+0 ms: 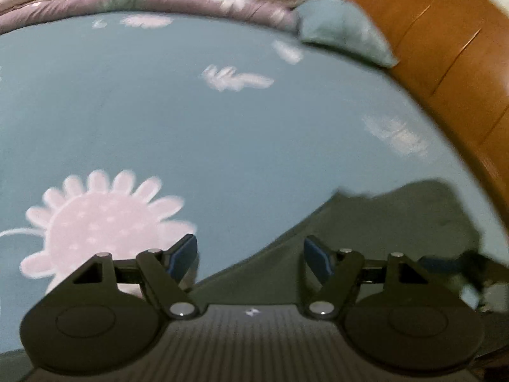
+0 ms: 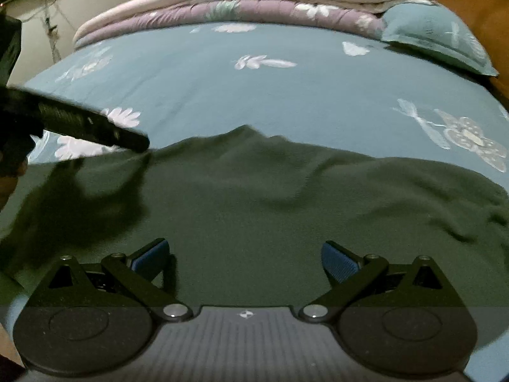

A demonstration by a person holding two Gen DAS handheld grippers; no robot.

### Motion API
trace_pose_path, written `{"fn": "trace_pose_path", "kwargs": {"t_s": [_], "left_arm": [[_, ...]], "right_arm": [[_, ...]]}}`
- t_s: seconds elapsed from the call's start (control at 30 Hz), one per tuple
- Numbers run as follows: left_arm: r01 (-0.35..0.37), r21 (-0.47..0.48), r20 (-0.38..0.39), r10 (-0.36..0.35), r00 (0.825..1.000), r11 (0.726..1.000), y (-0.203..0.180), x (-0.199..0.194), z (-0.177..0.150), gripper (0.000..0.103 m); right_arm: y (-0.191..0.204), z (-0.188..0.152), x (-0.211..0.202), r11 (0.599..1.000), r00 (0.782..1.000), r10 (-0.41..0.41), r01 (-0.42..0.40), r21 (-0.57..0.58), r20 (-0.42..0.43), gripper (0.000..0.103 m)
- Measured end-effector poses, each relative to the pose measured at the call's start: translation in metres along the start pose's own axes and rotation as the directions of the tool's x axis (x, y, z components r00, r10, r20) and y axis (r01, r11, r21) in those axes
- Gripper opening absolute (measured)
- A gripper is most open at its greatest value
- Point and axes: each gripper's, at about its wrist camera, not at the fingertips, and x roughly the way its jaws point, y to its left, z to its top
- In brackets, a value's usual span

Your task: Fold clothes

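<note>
Your left gripper has its jaws spread wide, nothing between the blue pads. It hangs over the edge of the dark green garment, w/ the left finger over the blue bedsheet and its pink flower print; can't tell if the pads touch fabric.

Your right gripper is also wide apart, empty, both fingers over the green garment; contact w/ the cloth not clear.

Garment lies spread flat across the near part of the bed, wrinkled, top edge bumped up to a peak mid-frame. In the right wrist view your left gripper comes in from the left, tip at the garment's upper left edge.

Behind: folded pink/purple floral quilt along the far edge of the bed, blue pillow to its right, wooden headboard on the right.
</note>
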Motion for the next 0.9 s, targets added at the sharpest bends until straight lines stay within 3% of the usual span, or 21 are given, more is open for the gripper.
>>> {"fn": "trace_pose_path", "kwargs": {"t_s": [0.1,0.17,0.23,0.4,0.6,0.83,0.9], "left_arm": [[0.152,0.037,-0.029,-0.151,0.988,0.988,-0.022,0.005,-0.002,0.075],[0.212,0.031,-0.082,-0.209,0.974,0.977,-0.033,0.020,-0.006,0.076],[0.182,0.026,-0.113,-0.178,0.978,0.983,-0.036,0.037,-0.009,0.075],[0.159,0.000,-0.059,-0.159,0.986,0.987,-0.035,0.052,0.003,0.075],[0.167,-0.024,-0.040,-0.168,0.985,0.986,-0.040,0.032,0.006,0.075],[0.083,-0.026,-0.083,-0.085,0.993,0.996,-0.028,0.037,-0.014,0.076],[0.082,-0.018,-0.058,-0.082,0.995,0.997,-0.028,0.042,-0.009,0.079]], "right_arm": [[-0.011,-0.002,-0.009,1.000,1.000,-0.011,0.011,0.018,0.017,0.103],[-0.019,-0.004,-0.008,1.000,1.000,-0.017,0.017,0.027,0.005,0.103],[-0.026,-0.007,-0.005,0.999,0.999,-0.031,0.032,0.032,-0.013,0.103],[-0.034,-0.019,-0.007,0.999,1.000,-0.020,0.021,0.035,-0.016,0.103],[-0.040,-0.026,-0.012,0.999,1.000,0.003,-0.003,0.033,-0.006,0.103],[-0.041,-0.030,-0.011,0.999,1.000,0.010,-0.010,0.032,0.017,0.103],[-0.041,-0.031,-0.012,0.999,1.000,0.008,-0.009,0.030,0.023,0.103]]}}
